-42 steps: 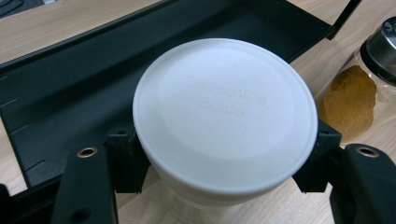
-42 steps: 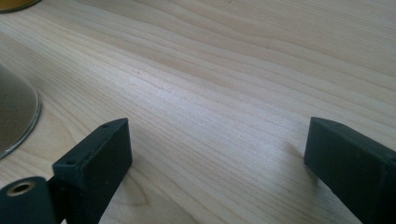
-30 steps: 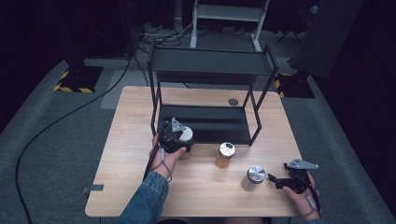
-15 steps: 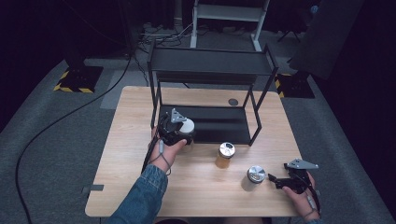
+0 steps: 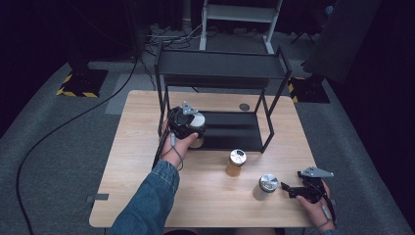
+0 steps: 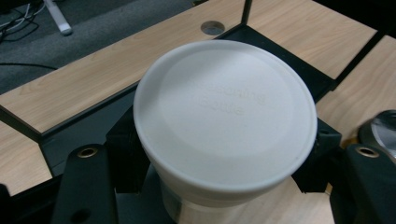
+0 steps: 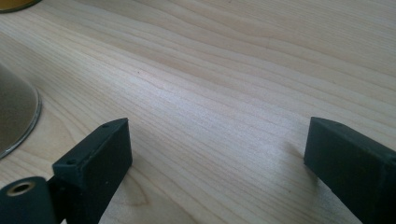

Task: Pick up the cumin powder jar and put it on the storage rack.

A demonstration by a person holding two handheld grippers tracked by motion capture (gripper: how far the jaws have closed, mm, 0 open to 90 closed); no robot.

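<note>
My left gripper [image 5: 195,130] is shut on a jar with a white lid [image 5: 198,120], held at the front left of the black shelf rack's lower tier [image 5: 230,131]. In the left gripper view the white lid [image 6: 224,116] sits between the black jaws, above the tier's front edge [image 6: 84,116]. An amber jar with a silver lid [image 5: 236,162] stands on the table in front of the rack. A second silver-lidded jar [image 5: 267,184] stands to its right. My right gripper [image 5: 285,190] rests open on the wood just right of that jar, nothing between its fingers [image 7: 98,154].
The wooden table [image 5: 137,147] carries the two-tier black rack [image 5: 220,63] across its back half. A round hole [image 5: 243,106] sits in the tabletop behind the lower tier. The rack's posts [image 5: 268,126] frame the tier. A cable [image 5: 58,132] runs over the grey floor at left.
My left gripper has carried the white-lidded jar away from the person, from the open table up to the rack's lower tier. The right gripper and the other two jars have stayed put.
</note>
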